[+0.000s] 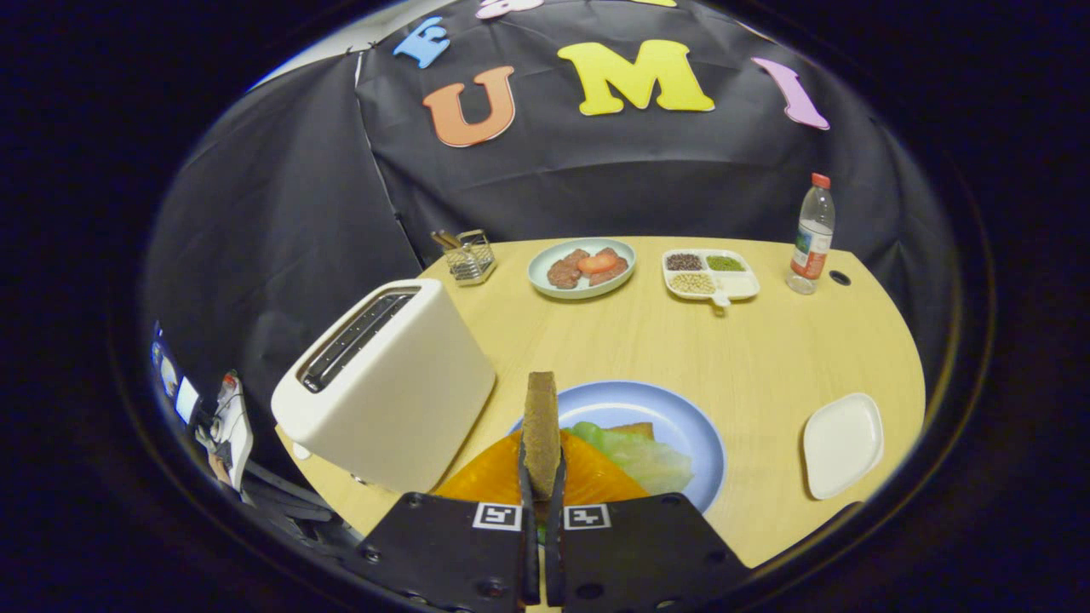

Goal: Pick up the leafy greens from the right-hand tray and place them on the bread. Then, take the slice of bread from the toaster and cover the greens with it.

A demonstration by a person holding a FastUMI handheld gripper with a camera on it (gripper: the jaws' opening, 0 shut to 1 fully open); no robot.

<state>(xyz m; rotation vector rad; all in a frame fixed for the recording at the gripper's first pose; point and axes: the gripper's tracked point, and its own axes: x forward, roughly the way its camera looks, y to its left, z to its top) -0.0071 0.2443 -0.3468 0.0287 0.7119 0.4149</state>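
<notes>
Table: light wood, rounded edge, holds everything below.

Toaster: white, boxy, tilted in gripper view, slots up top look dark, no bread visible in them. Sits just beside blue plate.

Blue plate: just ahead of fingers. On it leafy greens, pale green, crinkly, lying over base bread, only a brown corner shows. Orange sheet next to greens, nature unclear.

Bread slice: brown, seen edge-on, upright, held above plate and greens, not lying flat on them.

Gripper: pointing fwd over plate, fingers nearly together, both pressing the slice's faces, narrow gap = slice thickness. Hand holding it can't be seen.

White tray: square, bare, well apart from plate, near table edge.

Far side: plate w/ meat pieces, divided dish w/ grains, water bottle, small wire holder.
</notes>
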